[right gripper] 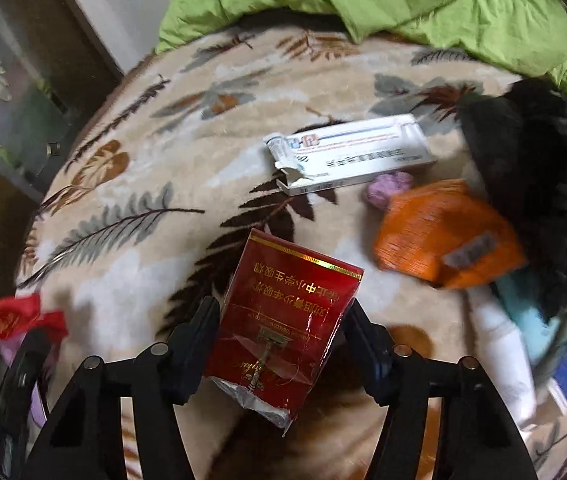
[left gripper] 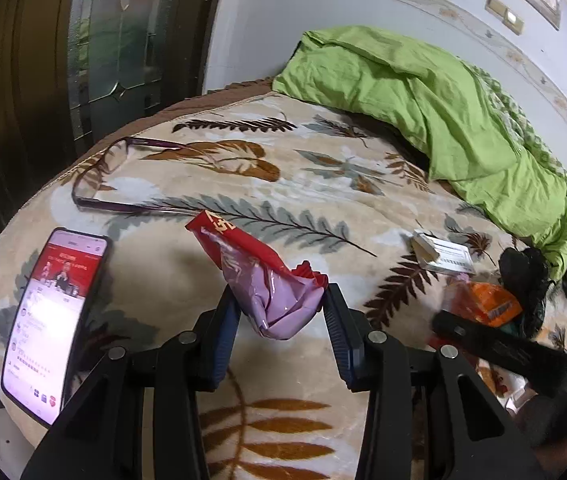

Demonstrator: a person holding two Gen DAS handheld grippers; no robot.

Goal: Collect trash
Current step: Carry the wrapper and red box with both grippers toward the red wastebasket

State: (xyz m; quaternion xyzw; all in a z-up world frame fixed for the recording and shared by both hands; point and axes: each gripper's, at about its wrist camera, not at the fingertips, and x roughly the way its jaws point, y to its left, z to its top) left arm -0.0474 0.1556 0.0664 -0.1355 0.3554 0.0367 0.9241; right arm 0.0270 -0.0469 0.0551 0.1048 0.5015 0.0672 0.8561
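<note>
Now the step in hand looks to be the right claw (right gripper: 283, 334) taking the red pack (right gripper: 283, 328) that stands between its fingers. The fingers flank the pack's two long sides and seem to touch it, but the pictures do not settle whether the pads have pressed home, so I cannot tell if the grip is made. To do it well, I would squeeze evenly on the flat sides, gently, since a soft pack will crush, and make sure the grip sits on the card and not on the loose film. Lift only once the pack no longer slips.

The pack is deep red with a gold line near its far end and gold lettering. Its clear film is torn and hangs crumpled at the near end, closest to the claw's base.

The left claw (left gripper: 283, 312) pinches a wrapper (left gripper: 259, 276), red outside and pale purple inside, crumpled, its free end poking forward beyond the fingertips.

Ahead and to the right of the right claw lie an orange packet (right gripper: 443, 236) and a white box (right gripper: 351, 156), beside a black bag (right gripper: 523, 184). All rest on a leaf-patterned blanket (right gripper: 163, 184).
</note>
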